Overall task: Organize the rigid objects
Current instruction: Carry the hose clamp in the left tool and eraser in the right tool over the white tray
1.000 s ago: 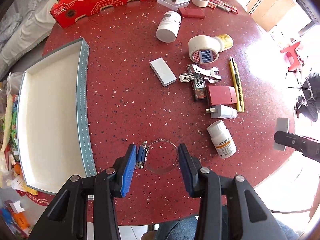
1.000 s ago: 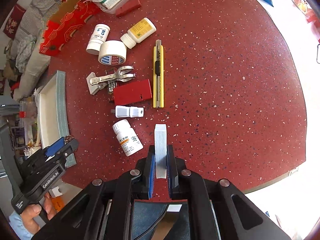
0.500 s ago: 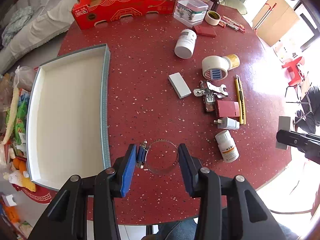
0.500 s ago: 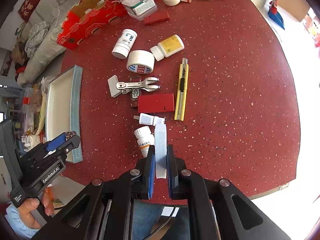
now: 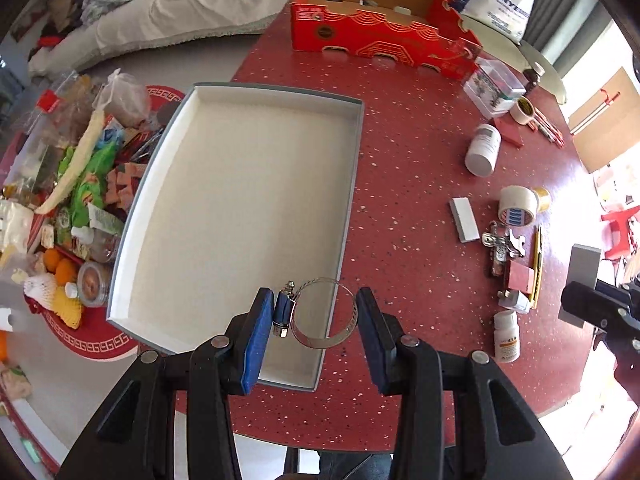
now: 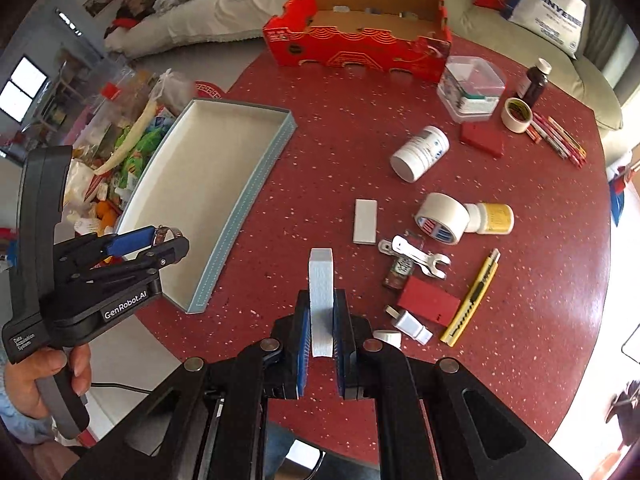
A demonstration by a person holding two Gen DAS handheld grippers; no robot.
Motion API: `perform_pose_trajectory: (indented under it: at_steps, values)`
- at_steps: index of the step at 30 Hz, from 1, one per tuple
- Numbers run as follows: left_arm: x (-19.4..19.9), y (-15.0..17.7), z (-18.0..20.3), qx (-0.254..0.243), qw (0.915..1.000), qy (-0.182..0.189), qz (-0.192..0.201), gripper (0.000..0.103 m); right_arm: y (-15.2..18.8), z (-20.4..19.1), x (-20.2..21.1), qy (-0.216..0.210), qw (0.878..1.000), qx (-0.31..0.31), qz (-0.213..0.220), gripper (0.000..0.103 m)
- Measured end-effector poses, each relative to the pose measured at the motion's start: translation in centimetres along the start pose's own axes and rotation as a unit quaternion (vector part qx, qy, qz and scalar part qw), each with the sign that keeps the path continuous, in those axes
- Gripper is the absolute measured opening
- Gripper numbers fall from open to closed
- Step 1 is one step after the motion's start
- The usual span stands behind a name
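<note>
My left gripper (image 5: 314, 300) is shut on a metal hose clamp (image 5: 282, 310), its ring spanning the gap between the blue pads. It hangs over the near right corner of the white tray (image 5: 240, 208). My right gripper (image 6: 321, 300) is shut on a pale grey block (image 6: 321, 276), held upright above the red table (image 6: 328, 152), right of the tray (image 6: 192, 184). The right wrist view shows the left gripper (image 6: 160, 240), in a person's hand, at the tray's near end. The left wrist view shows the right gripper (image 5: 592, 308) with its block (image 5: 584, 258) at the far right.
On the table's right side lie a second white block (image 6: 365, 221), a tape roll (image 6: 442, 216), two white bottles (image 6: 420, 153), a wrench (image 6: 420, 256), a red box (image 6: 430, 306), a yellow knife (image 6: 476, 294) and a plug (image 6: 410, 322). A red carton (image 6: 356, 46) stands at the back. Clutter lies left of the tray.
Both grippers have moved left towards the tray and risen a little, each rolling as it went. The hose clamp, earlier over bare table, now hangs over the tray's corner.
</note>
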State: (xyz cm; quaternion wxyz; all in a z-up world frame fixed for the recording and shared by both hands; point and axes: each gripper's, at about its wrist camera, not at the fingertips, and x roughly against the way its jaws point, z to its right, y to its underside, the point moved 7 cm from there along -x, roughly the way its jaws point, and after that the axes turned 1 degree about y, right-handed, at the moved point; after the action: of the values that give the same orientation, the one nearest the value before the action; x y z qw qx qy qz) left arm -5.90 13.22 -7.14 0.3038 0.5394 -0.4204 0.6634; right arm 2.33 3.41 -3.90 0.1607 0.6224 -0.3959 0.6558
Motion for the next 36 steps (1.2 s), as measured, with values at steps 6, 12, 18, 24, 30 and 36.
perform_pose_trajectory:
  at_steps: [6,12,18,24,30,36]
  values:
    - [0.0,0.4,-4.2,0.056,0.9981,-0.025,0.004,0.045,-2.8,-5.3,-1.8,-0.022,0.998,0.063,-0.010,0.011]
    - [-0.5,0.1,-7.7,0.103,0.9937,-0.045,0.002,0.045,-5.7,-9.9,-3.5,-0.034,0.993,0.111,-0.018,0.011]
    - [-1.6,-2.1,-9.5,0.121,0.9910,-0.057,0.008,0.045,-9.5,-12.0,-5.3,-0.042,0.992,0.115,-0.025,0.011]
    - [-3.6,-4.7,-10.3,0.129,0.9896,-0.064,0.005,0.045,-13.1,-11.8,-8.2,-0.053,0.995,0.078,-0.043,0.011]
    - [-5.6,-6.0,-10.3,0.130,0.9892,-0.068,0.000,0.045,-14.4,-11.5,-11.6,-0.057,0.995,0.054,-0.068,0.011]
    - [-8.4,-4.5,-9.2,0.124,0.9898,-0.062,-0.033,0.045,-12.9,-10.9,-15.6,-0.055,0.992,0.033,-0.111,0.011]
